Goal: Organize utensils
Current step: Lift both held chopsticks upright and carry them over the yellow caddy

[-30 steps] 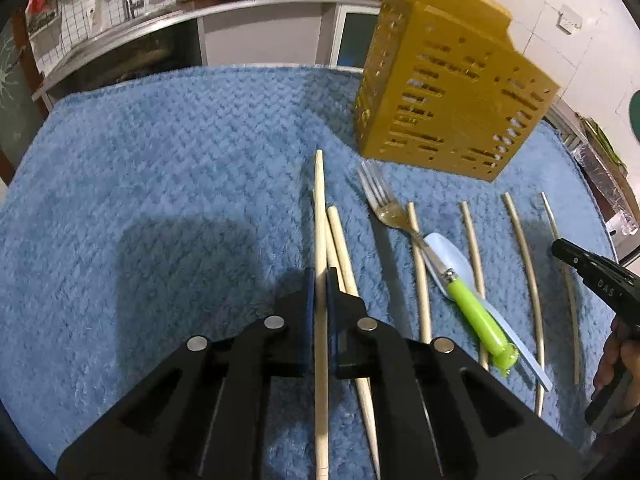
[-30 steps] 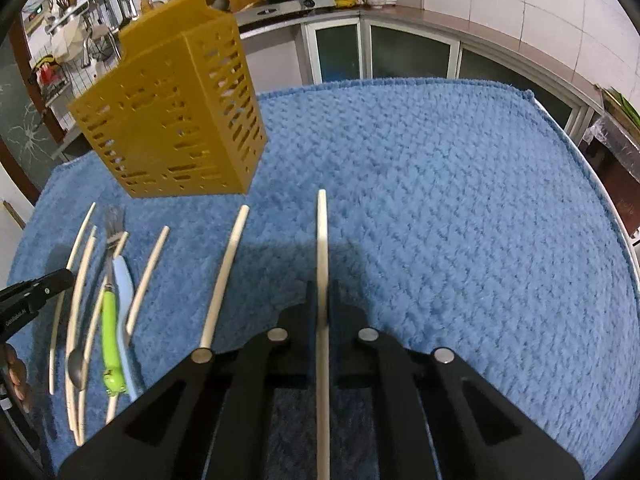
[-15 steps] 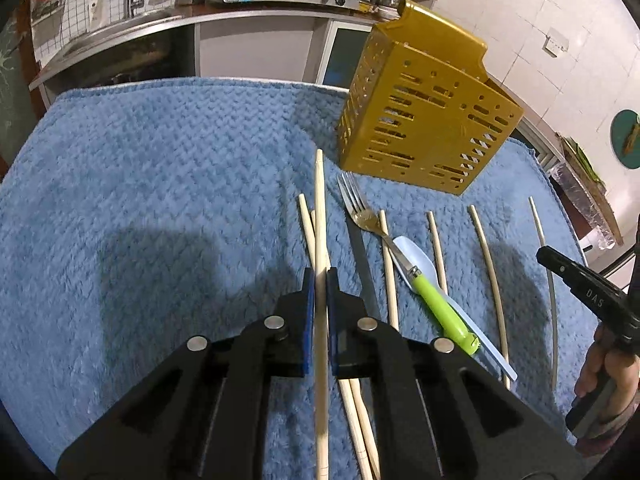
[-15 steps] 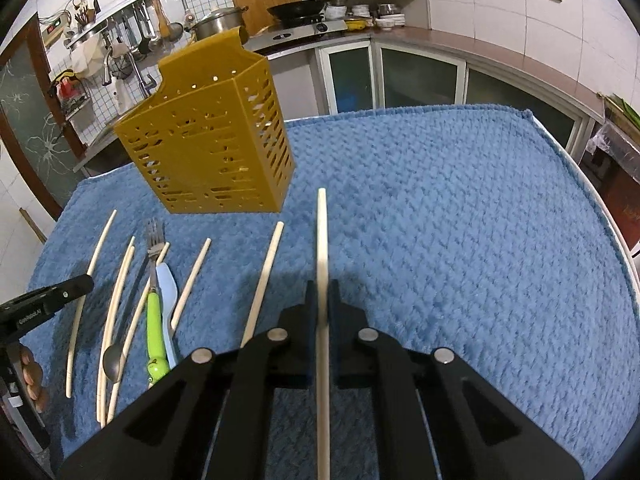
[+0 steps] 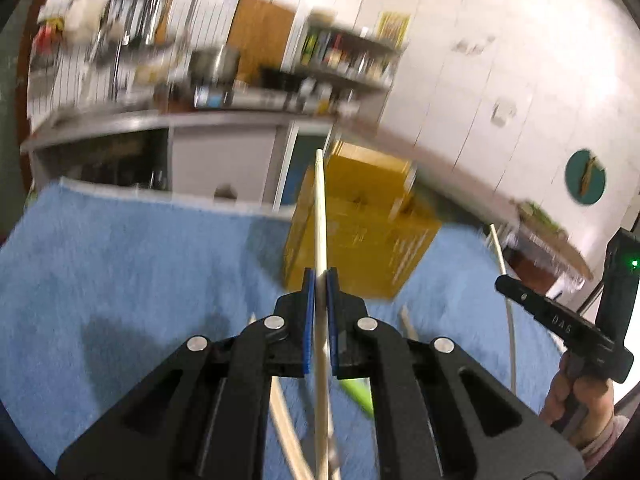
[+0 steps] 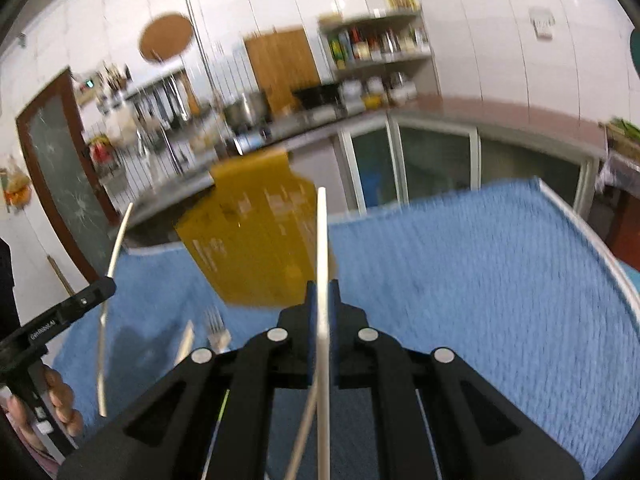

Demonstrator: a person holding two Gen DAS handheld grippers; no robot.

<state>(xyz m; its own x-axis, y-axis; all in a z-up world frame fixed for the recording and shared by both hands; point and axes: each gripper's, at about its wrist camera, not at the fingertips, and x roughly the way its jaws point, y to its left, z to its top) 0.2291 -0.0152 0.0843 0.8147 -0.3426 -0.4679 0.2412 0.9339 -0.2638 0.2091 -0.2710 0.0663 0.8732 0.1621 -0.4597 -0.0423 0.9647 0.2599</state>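
we note one container, a yellow slotted utensil caddy (image 5: 360,236), standing on the blue towel (image 5: 140,264) ahead of both claws; its inside is too blurred for us to tell what it holds

left gripper (image 5: 320,280): blue pads clenched on one pale chopstick (image 5: 320,208), whose tip reaches up across the caddy's front. right gripper (image 6: 322,292): clenched likewise on a second chopstick (image 6: 322,240), lifted clear of the towel, its tip over the caddy's right edge

each claw also shows in the other's view: the right one at the far right of the left view, held in a hand (image 5: 580,408), its chopstick a thin pale curve; the left one at the far left of the right view, held in a hand (image 6: 52,404)

count, as far as motion blur lets us: two chopsticks held, one per claw. on the towel below the left claw, at least two more chopsticks (image 5: 284,420) and a green handle (image 5: 356,394). in the right view, one fork (image 6: 216,330) with tines toward the caddy, one chopstick end (image 6: 185,340) just beside it. anything more is hidden under the gripper bodies
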